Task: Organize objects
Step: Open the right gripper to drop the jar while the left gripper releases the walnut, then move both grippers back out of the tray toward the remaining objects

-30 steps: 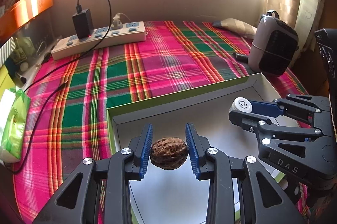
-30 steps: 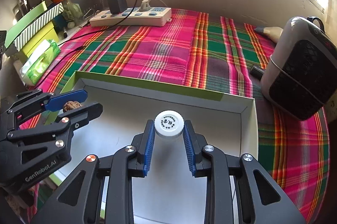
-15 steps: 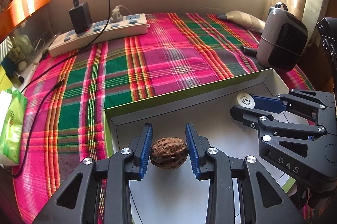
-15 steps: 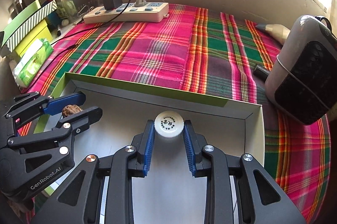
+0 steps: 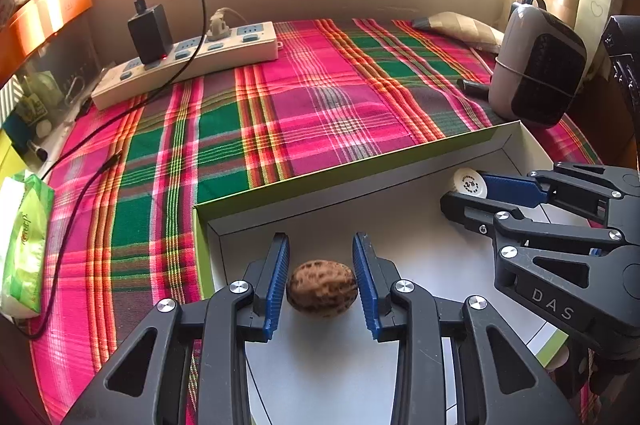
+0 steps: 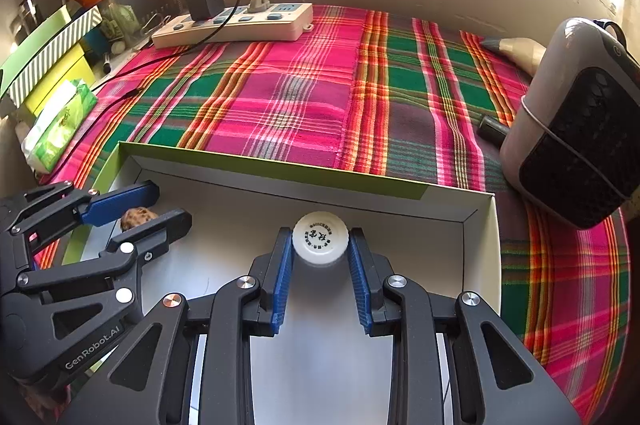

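left wrist view: my left gripper [image 5: 321, 279] points down into the shallow white box [image 5: 400, 181] with the green rim, at its left end. the walnut [image 5: 321, 287] lies on the box floor between the blue pads; i see a thin gap on each side, so the jaws stand spread around the nut rather than pinching it. right wrist view: my right gripper [image 6: 320, 277] is over the middle of the same box, its pads pressed against the white-capped bottle [image 6: 319, 238], which stands upright just short of the far wall. each gripper shows in the other's view, side by side and apart. the box sits on a plaid cloth [image 6: 304, 97]; beyond it, a power strip [image 5: 188, 63] lies by the wall, a grey heater [image 6: 580, 149] stands beside the box's right end, and a tissue pack [image 5: 24, 245] lies at the left edge.
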The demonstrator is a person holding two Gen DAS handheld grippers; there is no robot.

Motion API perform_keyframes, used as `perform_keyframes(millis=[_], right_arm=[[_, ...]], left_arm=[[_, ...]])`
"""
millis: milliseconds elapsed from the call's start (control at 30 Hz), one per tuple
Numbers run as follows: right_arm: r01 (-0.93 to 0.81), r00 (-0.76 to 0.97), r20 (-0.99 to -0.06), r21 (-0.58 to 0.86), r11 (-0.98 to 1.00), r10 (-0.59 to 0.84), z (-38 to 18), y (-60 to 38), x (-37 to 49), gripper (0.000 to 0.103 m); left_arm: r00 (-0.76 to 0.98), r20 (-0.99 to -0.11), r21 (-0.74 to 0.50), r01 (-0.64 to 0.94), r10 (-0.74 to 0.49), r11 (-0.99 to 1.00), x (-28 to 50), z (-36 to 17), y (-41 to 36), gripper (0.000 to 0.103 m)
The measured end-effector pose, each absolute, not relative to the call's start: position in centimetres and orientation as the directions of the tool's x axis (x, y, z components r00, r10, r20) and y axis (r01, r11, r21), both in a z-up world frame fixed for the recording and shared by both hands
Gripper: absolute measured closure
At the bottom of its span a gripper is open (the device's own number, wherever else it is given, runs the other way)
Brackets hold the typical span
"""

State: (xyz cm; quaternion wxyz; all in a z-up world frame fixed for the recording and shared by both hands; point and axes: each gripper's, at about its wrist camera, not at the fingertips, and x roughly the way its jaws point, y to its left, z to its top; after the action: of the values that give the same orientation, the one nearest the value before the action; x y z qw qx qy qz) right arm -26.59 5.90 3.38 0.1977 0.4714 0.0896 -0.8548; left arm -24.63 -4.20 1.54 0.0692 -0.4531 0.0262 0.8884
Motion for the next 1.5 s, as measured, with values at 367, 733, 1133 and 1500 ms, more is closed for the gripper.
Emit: perform_keyframes(millis=[367, 733, 1133, 1500], right_arm=[[0.413, -0.485, -0.838, 0.031, -0.91, -0.249, 3.8, 6.3, -26.2, 0.056], [0.403, -0.513, -0.819, 0.034, -0.914, -0.257, 5.2, 7.0, -24.1, 0.056], [0.383, -0.541, -0.798, 0.047, -0.923, -0.265, 6.2, 8.3, -21.2, 0.056], [0.359, -0.568, -0.779, 0.057, -0.931, -0.267, 6.8, 9.7, -18.7, 0.056]], left_arm=[[-0.589, -0.801, -0.035, -0.13, 0.106, -0.991, -23.9, 2.2, -4.6, 0.066], [-0.627, -0.769, -0.056, -0.133, 0.127, -0.99, -20.8, 4.1, -5.1, 0.065], [-0.653, -0.748, -0.069, -0.101, 0.119, -0.992, -17.3, 4.8, -6.4, 0.063], [-0.671, -0.733, -0.08, -0.084, 0.116, -0.993, -14.7, 5.2, -7.1, 0.061]])
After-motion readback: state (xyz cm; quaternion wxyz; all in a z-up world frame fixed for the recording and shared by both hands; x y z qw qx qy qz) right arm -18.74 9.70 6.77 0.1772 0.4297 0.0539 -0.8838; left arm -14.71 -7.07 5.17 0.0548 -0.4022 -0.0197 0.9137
